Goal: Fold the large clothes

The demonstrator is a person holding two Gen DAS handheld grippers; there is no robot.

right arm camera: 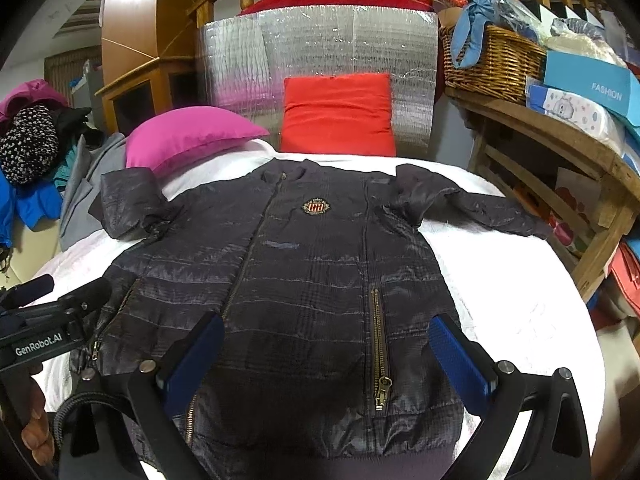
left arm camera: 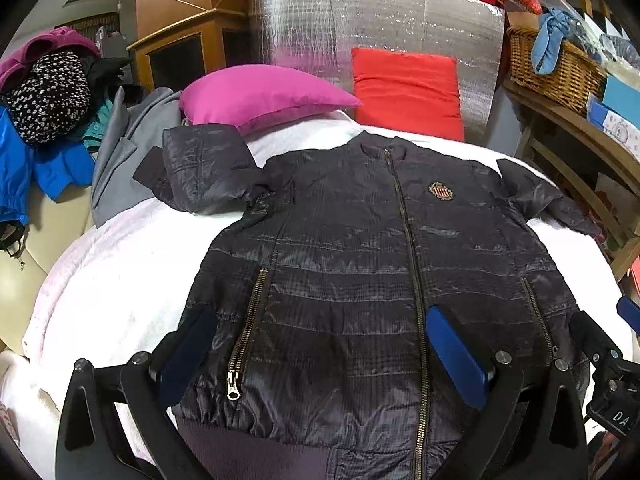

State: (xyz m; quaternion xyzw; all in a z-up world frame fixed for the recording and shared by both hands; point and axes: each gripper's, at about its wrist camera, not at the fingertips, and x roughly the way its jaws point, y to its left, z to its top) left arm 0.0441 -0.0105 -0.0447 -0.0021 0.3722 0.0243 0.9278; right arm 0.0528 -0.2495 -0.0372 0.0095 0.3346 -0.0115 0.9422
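Observation:
A dark quilted zip jacket (left arm camera: 352, 264) lies face up and spread flat on a white blanket (left arm camera: 120, 264), collar away from me, hem nearest. Its left sleeve (left arm camera: 200, 168) is bunched up by the pink pillow; its right sleeve (right arm camera: 480, 208) stretches out sideways. The jacket also shows in the right wrist view (right arm camera: 312, 280). My left gripper (left arm camera: 324, 344) is open above the lower left half of the jacket, holding nothing. My right gripper (right arm camera: 328, 352) is open above the lower right half near a pocket zip (right arm camera: 380, 360), holding nothing.
A pink pillow (left arm camera: 260, 96) and a red pillow (left arm camera: 408, 88) lean at the head against a silver foil panel (left arm camera: 360, 32). A pile of clothes (left arm camera: 44, 100) sits at the left. A wooden shelf with a wicker basket (right arm camera: 492, 60) and boxes stands at the right.

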